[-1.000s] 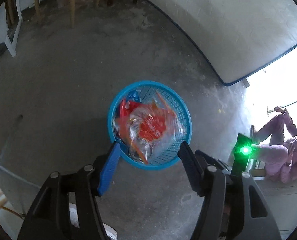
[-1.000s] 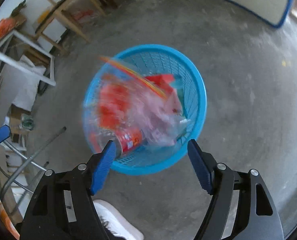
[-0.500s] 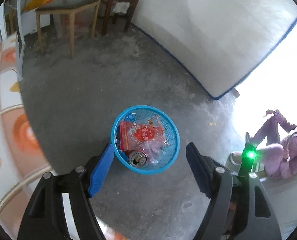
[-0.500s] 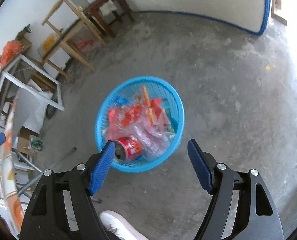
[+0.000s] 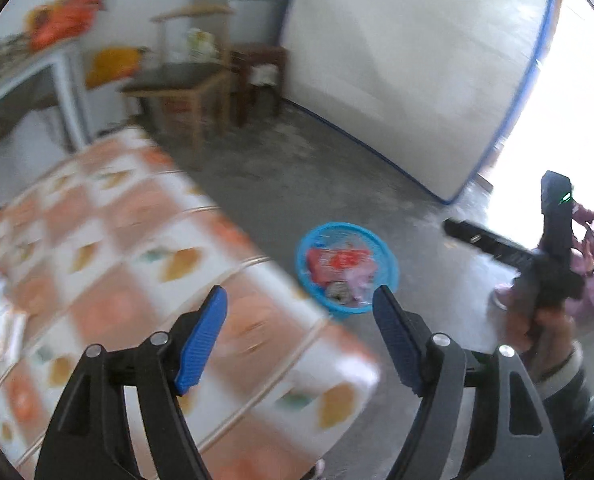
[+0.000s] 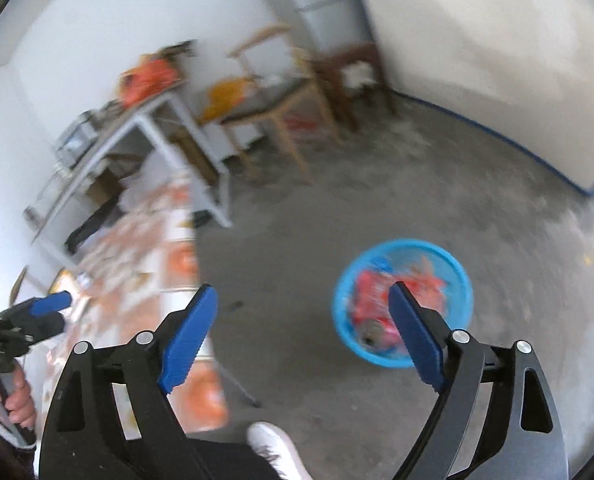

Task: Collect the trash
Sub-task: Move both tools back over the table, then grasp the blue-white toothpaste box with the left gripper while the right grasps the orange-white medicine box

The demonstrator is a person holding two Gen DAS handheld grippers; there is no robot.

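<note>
Blue plastic forms the basket [image 5: 347, 268], which stands on the grey concrete floor [image 5: 281, 184] just right of the table [image 5: 137, 280]. Inside it lies the trash [image 5: 339, 266]: red and clear wrappers, with what looks like a can end at the near side, all blurred. In the right wrist view the basket [image 6: 403, 312] sits right of centre, partly behind that tool's right finger.

Both tools are released and hold nothing. The left gripper [image 5: 299, 336] hangs over the table's right edge, its blue pads spread wide. The right gripper [image 6: 303, 338] hangs over the floor, its pads equally wide apart, with a white shoe [image 6: 275, 452] below it at the near edge.

An orange-and-white patterned cloth covers the table. At the far side stand a wooden chair [image 5: 185, 88] and a dark stool [image 5: 259, 76]; a white mattress [image 5: 413, 68] with blue edging leans against the far right wall. Motion blur smears both views, so finer detail cannot be told.
</note>
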